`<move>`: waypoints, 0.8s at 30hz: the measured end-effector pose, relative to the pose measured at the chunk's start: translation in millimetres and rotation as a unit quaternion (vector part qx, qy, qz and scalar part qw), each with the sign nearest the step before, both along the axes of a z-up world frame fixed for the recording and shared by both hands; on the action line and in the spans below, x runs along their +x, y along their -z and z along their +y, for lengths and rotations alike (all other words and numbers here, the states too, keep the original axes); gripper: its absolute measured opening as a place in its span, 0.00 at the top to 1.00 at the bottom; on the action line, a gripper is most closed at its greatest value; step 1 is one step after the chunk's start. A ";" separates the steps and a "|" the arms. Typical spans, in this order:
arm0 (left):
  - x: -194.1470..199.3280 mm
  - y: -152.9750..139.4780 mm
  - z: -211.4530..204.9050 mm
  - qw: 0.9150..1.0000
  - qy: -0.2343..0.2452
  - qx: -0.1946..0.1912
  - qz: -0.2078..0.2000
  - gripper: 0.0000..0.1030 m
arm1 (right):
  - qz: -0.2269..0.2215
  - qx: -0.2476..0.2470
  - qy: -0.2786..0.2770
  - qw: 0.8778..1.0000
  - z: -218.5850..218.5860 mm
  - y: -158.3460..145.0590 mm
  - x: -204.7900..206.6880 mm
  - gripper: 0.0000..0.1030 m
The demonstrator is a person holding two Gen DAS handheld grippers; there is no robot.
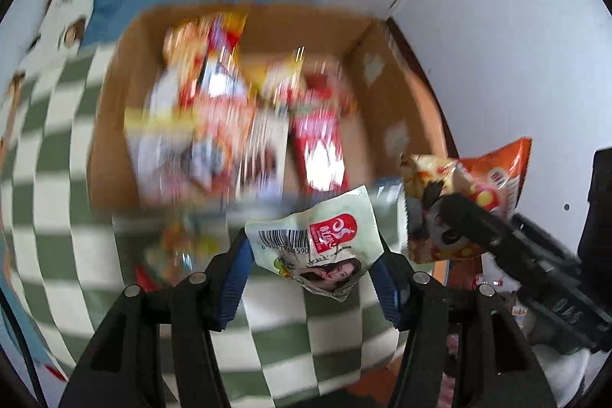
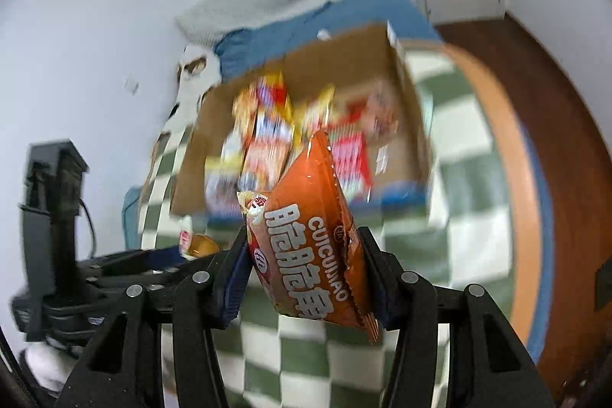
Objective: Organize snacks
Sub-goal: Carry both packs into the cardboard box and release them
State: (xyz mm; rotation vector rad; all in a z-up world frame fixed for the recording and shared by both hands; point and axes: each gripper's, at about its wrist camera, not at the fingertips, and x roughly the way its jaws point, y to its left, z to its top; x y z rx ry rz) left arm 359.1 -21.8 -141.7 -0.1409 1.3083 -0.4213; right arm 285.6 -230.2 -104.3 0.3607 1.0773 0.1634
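Above the cardboard box [image 1: 126, 71]: two snacks held.
My left gripper [image 1: 311, 255] pinches a pale-green packet [image 1: 317, 239]; my right gripper [image 2: 306, 266] clamps an orange chip bag [image 2: 310, 224].

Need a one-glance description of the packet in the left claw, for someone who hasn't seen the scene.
Start from the open cardboard box of snacks on the green-and-white checkered cloth. Just in front of its near edge, the left claw pinches a pale green packet. A barcode, a red logo and a printed portrait mark it out; the packet in the right claw is an orange snack bag.
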 end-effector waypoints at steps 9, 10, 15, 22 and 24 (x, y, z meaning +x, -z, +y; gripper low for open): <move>149.5 -10.5 -34.4 0.998 -0.005 0.066 -0.014 0.46 | 0.008 -0.050 0.029 0.998 -19.4 -6.7 128.6 0.46; 163.8 -5.7 -37.1 0.997 -0.006 0.073 -0.010 0.46 | 0.011 -0.055 0.031 0.998 -19.5 -4.1 143.0 0.46; 209.4 25.5 -44.3 0.996 -0.006 0.083 0.020 0.44 | 0.032 -0.059 0.035 0.997 -13.9 19.9 203.1 0.41; 225.1 51.4 -42.6 0.992 -0.006 0.122 0.027 0.11 | 0.074 -0.073 0.048 0.993 -24.9 48.2 238.5 0.06; 221.6 52.9 -41.9 0.992 -0.006 0.124 0.029 0.11 | 0.081 -0.085 0.048 0.992 -26.0 52.4 238.3 0.06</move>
